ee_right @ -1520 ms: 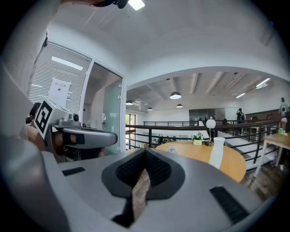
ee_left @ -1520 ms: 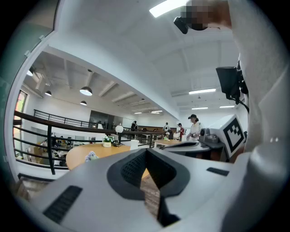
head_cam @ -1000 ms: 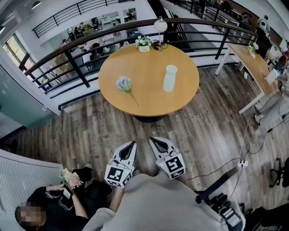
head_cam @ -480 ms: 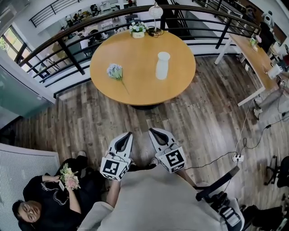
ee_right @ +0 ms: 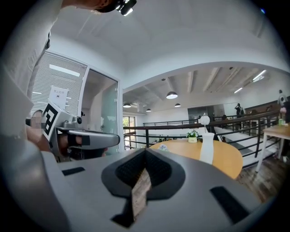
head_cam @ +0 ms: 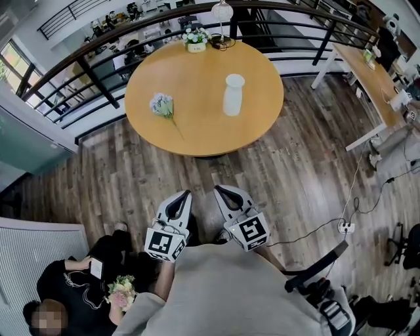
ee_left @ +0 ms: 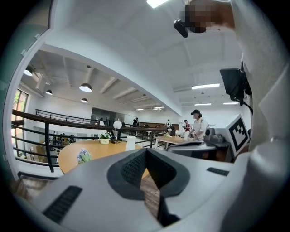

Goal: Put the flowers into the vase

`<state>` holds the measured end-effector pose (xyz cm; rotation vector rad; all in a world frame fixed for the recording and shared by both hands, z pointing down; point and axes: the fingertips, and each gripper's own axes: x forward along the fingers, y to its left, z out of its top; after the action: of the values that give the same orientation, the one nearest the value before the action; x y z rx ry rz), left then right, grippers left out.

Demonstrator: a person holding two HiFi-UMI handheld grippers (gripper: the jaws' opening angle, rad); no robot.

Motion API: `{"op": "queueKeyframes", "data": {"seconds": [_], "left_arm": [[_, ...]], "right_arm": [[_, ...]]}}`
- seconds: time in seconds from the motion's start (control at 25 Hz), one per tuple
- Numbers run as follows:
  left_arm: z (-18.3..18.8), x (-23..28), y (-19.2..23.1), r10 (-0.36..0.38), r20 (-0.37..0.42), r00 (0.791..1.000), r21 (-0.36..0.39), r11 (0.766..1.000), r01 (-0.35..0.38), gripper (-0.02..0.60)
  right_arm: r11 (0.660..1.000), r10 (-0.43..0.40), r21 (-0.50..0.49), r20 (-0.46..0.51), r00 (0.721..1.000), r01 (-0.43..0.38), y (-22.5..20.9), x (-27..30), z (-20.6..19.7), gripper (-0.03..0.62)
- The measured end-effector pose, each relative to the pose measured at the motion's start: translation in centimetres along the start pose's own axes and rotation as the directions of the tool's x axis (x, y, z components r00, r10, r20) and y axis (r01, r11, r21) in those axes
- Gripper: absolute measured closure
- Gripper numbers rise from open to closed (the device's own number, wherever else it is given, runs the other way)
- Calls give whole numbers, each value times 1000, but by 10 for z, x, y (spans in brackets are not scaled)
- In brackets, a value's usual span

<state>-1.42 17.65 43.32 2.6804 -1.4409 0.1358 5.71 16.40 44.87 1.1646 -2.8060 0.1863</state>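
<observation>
A pale blue flower bunch [head_cam: 161,105] lies on the left part of the round wooden table [head_cam: 203,131], its stem toward the near edge. The white vase [head_cam: 233,94] stands upright to its right. Both show far off in the left gripper view, the flowers [ee_left: 83,156] and the vase [ee_left: 130,143], and also in the right gripper view, the vase [ee_right: 206,147]. My left gripper [head_cam: 187,195] and right gripper [head_cam: 220,190] are held side by side close to my body, over the wood floor well short of the table. Both are shut with nothing in them.
A small pot of flowers [head_cam: 196,39] and a lamp [head_cam: 222,12] stand at the table's far edge, by a dark railing [head_cam: 98,46]. A person sits on the floor at lower left with a bouquet [head_cam: 123,291]. A white desk [head_cam: 367,85] and floor cables [head_cam: 344,228] lie to the right.
The table has slid a little down and left in the head view as I came nearer. The grippers keep their pose. The seated person has lowered the bouquet.
</observation>
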Motion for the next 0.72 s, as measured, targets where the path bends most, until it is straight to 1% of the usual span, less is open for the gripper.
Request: {"op": "queueKeyframes", "data": {"seconds": [0.12,0.24,0.36,0.52,0.72], "left_arm": [[-3,15,14,-20,-1,1000,-4,1000,20,574],[-1,37,38,-46,7,999,-9,999,46,574],[7,58,76,-73,23,997,-6,997,74,574],[18,74,129,-99,33,995,5,995,98,574],[34,86,198,-105,48,993,1,994,105,574]], "right_arm": [[1000,-19,-7,-13,1000,19,-10,16,-2,586],[999,-40,-15,-21,999,40,-23,41,2,586],[998,-61,-29,-19,998,61,-32,81,13,586],[995,-80,-60,-29,996,78,-37,133,25,586],[992,-108,-67,-47,993,104,-45,193,42,586]]}}
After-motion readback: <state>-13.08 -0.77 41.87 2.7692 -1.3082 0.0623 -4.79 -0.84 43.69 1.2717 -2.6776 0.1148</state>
